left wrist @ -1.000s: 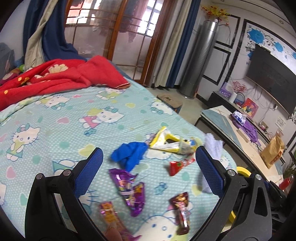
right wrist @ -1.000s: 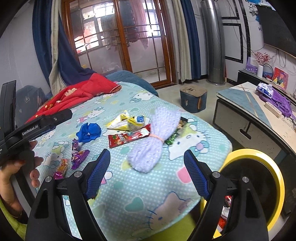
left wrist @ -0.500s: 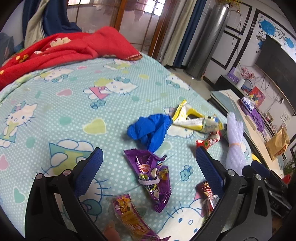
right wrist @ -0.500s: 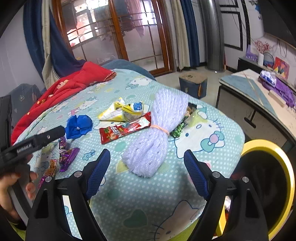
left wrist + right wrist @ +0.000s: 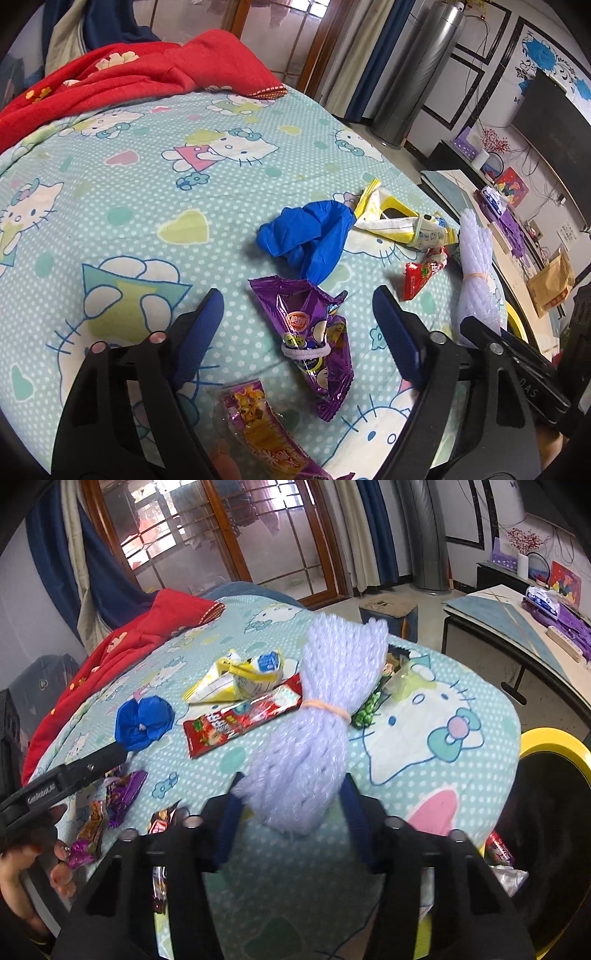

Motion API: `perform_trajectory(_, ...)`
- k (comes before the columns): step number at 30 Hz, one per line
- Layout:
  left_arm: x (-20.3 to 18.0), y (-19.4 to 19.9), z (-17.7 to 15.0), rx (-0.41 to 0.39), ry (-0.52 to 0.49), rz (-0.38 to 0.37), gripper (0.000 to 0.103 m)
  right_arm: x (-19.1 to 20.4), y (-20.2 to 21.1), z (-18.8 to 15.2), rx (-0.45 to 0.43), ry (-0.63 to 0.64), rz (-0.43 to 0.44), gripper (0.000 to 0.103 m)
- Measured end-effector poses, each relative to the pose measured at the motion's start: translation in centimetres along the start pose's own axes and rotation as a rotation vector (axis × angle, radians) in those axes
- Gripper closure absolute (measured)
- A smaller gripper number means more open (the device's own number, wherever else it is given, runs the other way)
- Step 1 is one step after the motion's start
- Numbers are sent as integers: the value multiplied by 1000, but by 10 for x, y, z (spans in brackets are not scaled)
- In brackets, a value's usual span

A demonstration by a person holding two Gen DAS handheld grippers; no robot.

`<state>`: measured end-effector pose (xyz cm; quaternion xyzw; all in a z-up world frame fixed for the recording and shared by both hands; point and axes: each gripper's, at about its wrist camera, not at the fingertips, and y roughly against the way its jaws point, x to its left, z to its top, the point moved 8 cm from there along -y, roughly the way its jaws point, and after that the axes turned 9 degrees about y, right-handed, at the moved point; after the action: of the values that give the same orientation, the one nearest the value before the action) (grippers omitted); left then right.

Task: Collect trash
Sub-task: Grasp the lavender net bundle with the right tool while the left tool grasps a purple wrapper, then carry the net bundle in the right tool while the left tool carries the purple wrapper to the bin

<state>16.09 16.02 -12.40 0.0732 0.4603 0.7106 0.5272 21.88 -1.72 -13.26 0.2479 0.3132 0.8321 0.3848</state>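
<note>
Lavender yarn bundle [image 5: 314, 716] sits between our closing right tool [image 5: 291, 812] — apparently not yet pinched; left tool [image 5: 295, 328], closing, straddles the purple wrapper [image 5: 314, 332]; next, squeeze and lift.

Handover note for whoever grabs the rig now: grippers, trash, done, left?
Left gripper: closing over the purple wrapper, pads not yet on it.
Right gripper: closing around the lavender yarn bundle; contact unclear.
On the bed: blue glove, yellow packet, red wrapper, green wrapper, small candy wrappers.
Done: some trash already in the yellow-rimmed bin.
Left: everything on the bed.
</note>
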Motion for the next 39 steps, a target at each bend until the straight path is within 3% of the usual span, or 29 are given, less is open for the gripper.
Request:
perform_trajectory(8, -6, 0, -4, 14, -18, 0, 49, 1, 10, -5, -23, 18, -4, 72)
perform_trajectory(11, -6, -1, -5, 21, -22, 5, 69, 1, 15, -6, -38, 22, -5, 74)
perform_trajectory(21, -14, 0, -9, 29, -47, -4, 75, 4, 32, -7, -81, 41, -7, 75)
perform_trajectory(39, -57, 55, 7, -98, -89, -134, 79, 16, 69, 6, -155, 98, 12, 76)
